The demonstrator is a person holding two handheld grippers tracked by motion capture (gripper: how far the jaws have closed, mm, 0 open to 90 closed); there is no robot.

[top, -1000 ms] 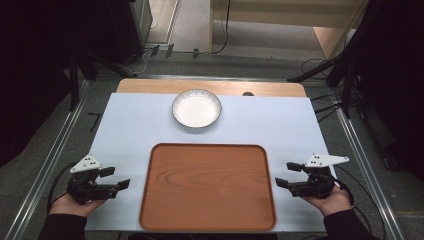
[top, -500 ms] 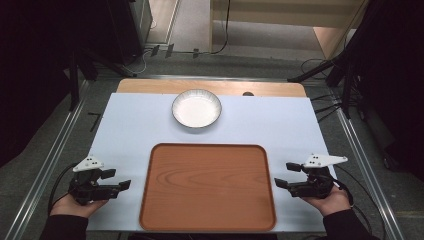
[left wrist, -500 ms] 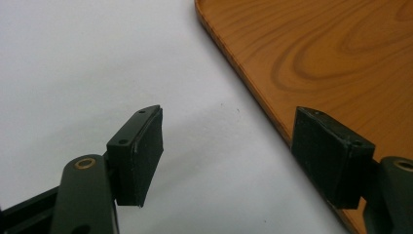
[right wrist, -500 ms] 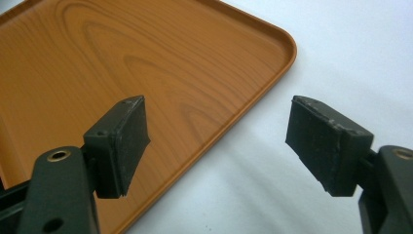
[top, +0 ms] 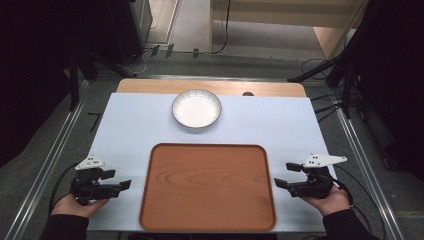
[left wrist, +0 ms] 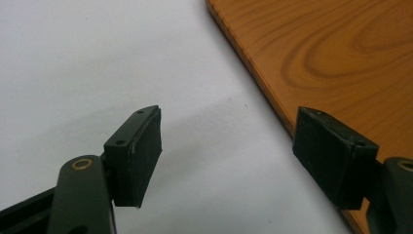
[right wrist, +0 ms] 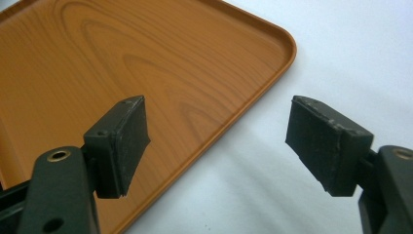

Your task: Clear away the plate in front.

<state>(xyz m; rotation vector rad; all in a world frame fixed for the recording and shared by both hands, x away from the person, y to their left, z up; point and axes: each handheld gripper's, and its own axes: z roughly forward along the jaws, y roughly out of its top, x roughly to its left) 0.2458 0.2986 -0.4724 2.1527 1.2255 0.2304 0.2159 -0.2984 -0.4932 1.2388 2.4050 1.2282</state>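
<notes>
1. On the bench (top: 130, 125), which carries a white sheet over its top, a wooden tray (top: 207, 186) lies flat at the near middle, its long side across the person's front.
2. Left hand-held gripper (top: 122, 184): held in the person's left hand (top: 75, 204) just beside the tray's left edge, apart from it, jaws pointing toward the tray. The left gripper view shows the left hand-held gripper (left wrist: 226, 151) with its jaws spread wide and nothing between them; white sheet lies under the gap, and the tray's edge (left wrist: 253, 73) runs under the jaw on that view's right.
3. Right hand-held gripper (top: 284, 175): held in the person's right hand (top: 330, 200) just beside the tray's right edge, apart from it, jaws pointing toward the tray. The right gripper view shows the right hand-held gripper (right wrist: 216, 131) with its jaws likewise spread, gripping nothing; the tray's rounded corner (right wrist: 285, 41) lies ahead, one jaw over the tray's wood and the other over the white sheet.
4. Tray condition: surface bare, wood grain visible, low raised rim all round. Neither hand-held gripper touches it.
5. A round white bowl (top: 196, 108) with a metallic rim stands upright on the sheet beyond the tray's far edge, near the middle, well apart from both hand-held grippers.
6. A strip of bare wood (top: 150, 86) shows along the bench's far edge, past the sheet.
7. A grey three-cornered plate (top: 90, 162) sits on top of the left hand-held gripper; a cable (top: 59, 181) trails from it off the bench's left side.
</notes>
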